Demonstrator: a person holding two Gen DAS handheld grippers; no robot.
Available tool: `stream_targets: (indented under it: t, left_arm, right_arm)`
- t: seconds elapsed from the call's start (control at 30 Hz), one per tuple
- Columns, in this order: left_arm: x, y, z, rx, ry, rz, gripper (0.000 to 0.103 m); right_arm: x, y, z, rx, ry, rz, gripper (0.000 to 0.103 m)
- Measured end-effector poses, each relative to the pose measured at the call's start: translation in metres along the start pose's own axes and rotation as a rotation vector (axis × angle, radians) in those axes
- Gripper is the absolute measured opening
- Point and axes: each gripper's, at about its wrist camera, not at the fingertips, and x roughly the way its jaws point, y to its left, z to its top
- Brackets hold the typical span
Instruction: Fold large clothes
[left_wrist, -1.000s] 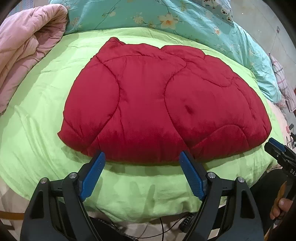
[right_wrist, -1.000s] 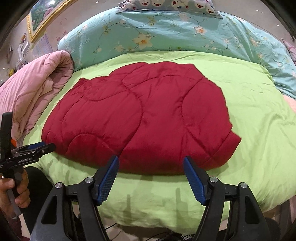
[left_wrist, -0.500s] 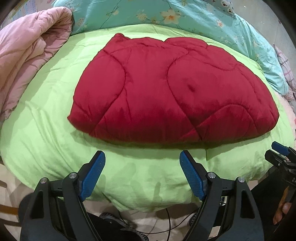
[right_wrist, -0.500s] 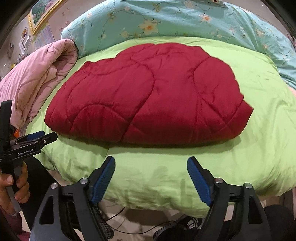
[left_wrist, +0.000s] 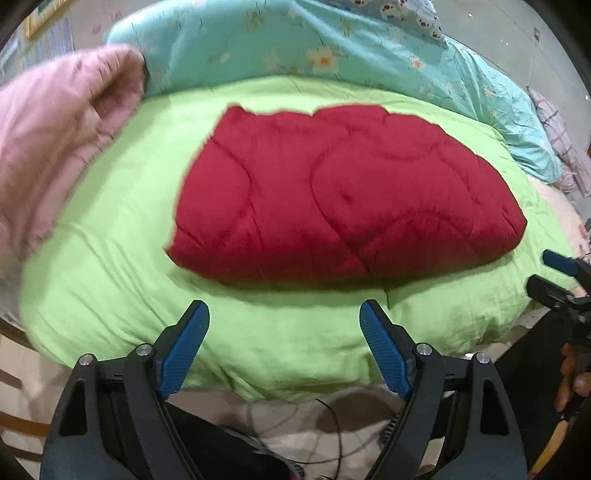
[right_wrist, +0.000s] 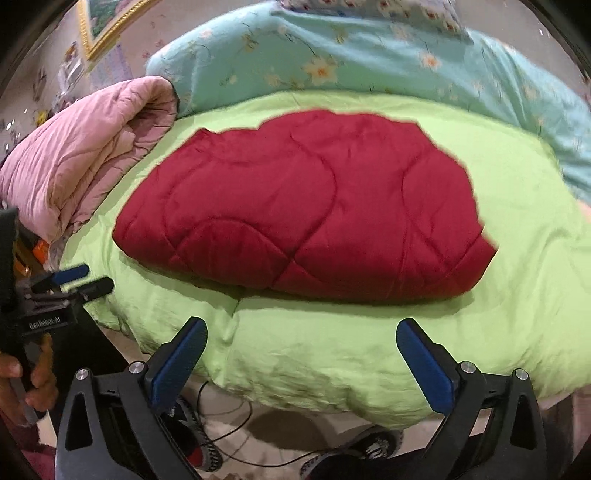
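One red quilt (left_wrist: 332, 192) lies folded on one green cover (left_wrist: 110, 280). Beside the quilt sits one pink quilt (left_wrist: 48, 155); behind it, one teal floral cover (left_wrist: 295, 48). Two grippers, left (left_wrist: 284, 317) and right (right_wrist: 301, 334), hover near the quilt, each with two blue pads.

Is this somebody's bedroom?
Most likely, yes. A red quilted garment lies on a bed with a green cover, a flowered blue duvet behind, and a framed picture on the wall.

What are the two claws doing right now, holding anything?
Left claw: open, holding nothing, clear of the red quilted garment.
Right claw: open, its jaws have just been opening wider, nothing between them.
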Motion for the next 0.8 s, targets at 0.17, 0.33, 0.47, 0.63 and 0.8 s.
stream_targets:
  t: [0.17, 0.33, 0.47, 0.63, 0.8]
  left_arm:
    - [-0.034, -0.004, 0.021, 0.040, -0.070, 0.073, 0.091]
    - [-0.044, -0.005, 0.028, 0.055, -0.115, 0.074, 0.094]
    - [-0.035, -0.005, 0.030, 0.061, -0.111, 0.090, 0.094]
    - [-0.023, -0.008, 0.036, 0.076, -0.097, 0.140, 0.094]
    - [-0.021, -0.009, 0.039, 0.080, -0.095, 0.161, 0.094]
  right_arm:
    - [-0.039, 0.009, 0.017, -0.046, -0.064, 0.003, 0.103]
    - [-0.057, 0.008, 0.026, -0.034, -0.093, 0.022, 0.103]
    - [-0.046, 0.004, 0.026, -0.019, -0.077, 0.044, 0.103]
    - [-0.026, 0.002, 0.024, -0.015, -0.032, 0.057, 0.103]
    - [-0.012, 0.002, 0.027, -0.016, 0.003, 0.065, 0.103]
